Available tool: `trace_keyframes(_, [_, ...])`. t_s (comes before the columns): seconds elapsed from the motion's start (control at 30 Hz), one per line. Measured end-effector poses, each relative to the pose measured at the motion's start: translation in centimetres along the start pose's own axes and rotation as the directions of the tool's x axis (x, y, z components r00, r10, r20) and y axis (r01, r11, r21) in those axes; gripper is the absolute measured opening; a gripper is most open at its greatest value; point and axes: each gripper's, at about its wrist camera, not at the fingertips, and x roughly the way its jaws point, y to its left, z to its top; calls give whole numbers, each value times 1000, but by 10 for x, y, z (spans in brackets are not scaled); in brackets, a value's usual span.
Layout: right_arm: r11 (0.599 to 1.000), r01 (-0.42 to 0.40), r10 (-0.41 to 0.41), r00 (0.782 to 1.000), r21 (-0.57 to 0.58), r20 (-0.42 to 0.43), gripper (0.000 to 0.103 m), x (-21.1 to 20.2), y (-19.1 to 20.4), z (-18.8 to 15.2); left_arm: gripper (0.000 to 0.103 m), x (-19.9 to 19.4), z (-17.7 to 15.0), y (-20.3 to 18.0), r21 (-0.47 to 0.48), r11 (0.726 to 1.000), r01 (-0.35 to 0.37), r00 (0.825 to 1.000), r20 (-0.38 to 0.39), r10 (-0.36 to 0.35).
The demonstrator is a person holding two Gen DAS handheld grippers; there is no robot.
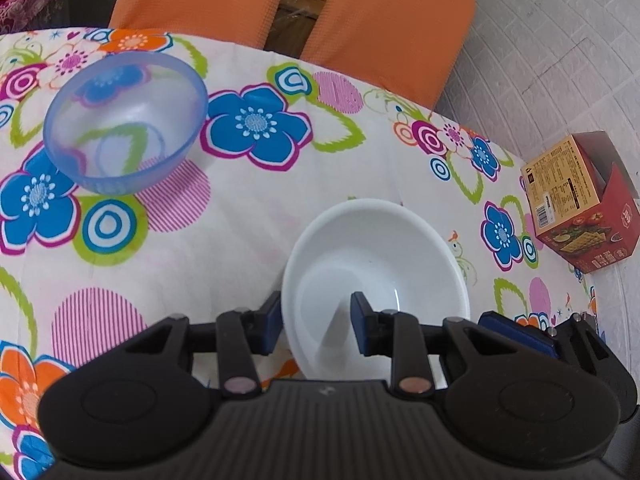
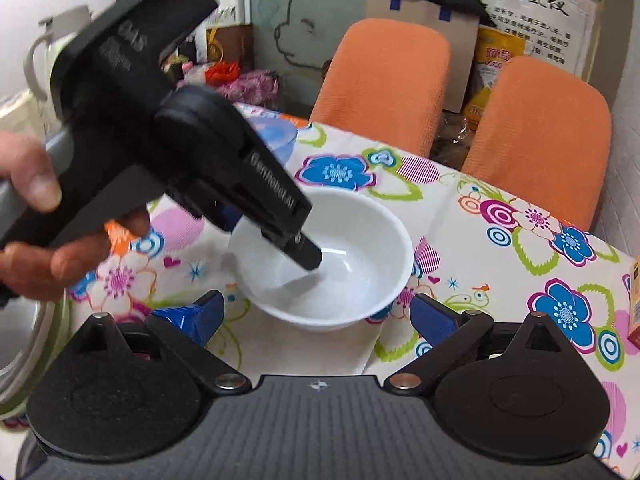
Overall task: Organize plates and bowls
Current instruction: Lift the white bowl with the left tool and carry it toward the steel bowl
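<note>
A white bowl (image 1: 384,248) stands on the flowered tablecloth (image 1: 240,240). My left gripper (image 1: 318,322) straddles the bowl's near-left rim, with one blue pad against the outside and the other inside, closed onto the wall. In the right wrist view a hand (image 2: 36,200) holds that left gripper (image 2: 268,236) over the white bowl (image 2: 352,280). My right gripper (image 2: 316,316) stands open just short of the bowl's near side, holding nothing. A translucent blue bowl (image 1: 126,120) sits upright at the far left; the left gripper partly hides the blue bowl (image 2: 276,136) in the right wrist view.
Two orange chair backs (image 1: 384,20) stand behind the table's far edge. A red carton (image 1: 580,208) lies beyond the table's right edge. A white jug (image 2: 44,52) and a green-edged round rim (image 2: 28,352), perhaps a plate, are at the left.
</note>
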Motion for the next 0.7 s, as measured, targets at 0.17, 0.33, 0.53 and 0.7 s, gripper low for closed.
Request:
trace_keyframes(0.17, [1000, 17, -17, 1000, -6, -5, 87, 20, -1, -1, 28, 1, -1, -2, 11, 1000, 5, 1000, 3, -5])
trace_keyframes(0.33, [1000, -5, 5, 1000, -14, 11, 88, 36, 3, -2, 28, 2, -1, -3, 22, 1000, 5, 1000, 7, -5])
trace_keyframes(0.53, [999, -15, 12, 997, 32, 74, 87, 31, 0, 4, 31, 2, 0, -6, 30, 999, -11, 1000, 13, 11])
trace_keyframes(0.7, [999, 39, -40, 996, 6, 81, 87, 28, 5, 7, 35, -4, -2, -14, 41, 999, 18, 1000, 9, -19])
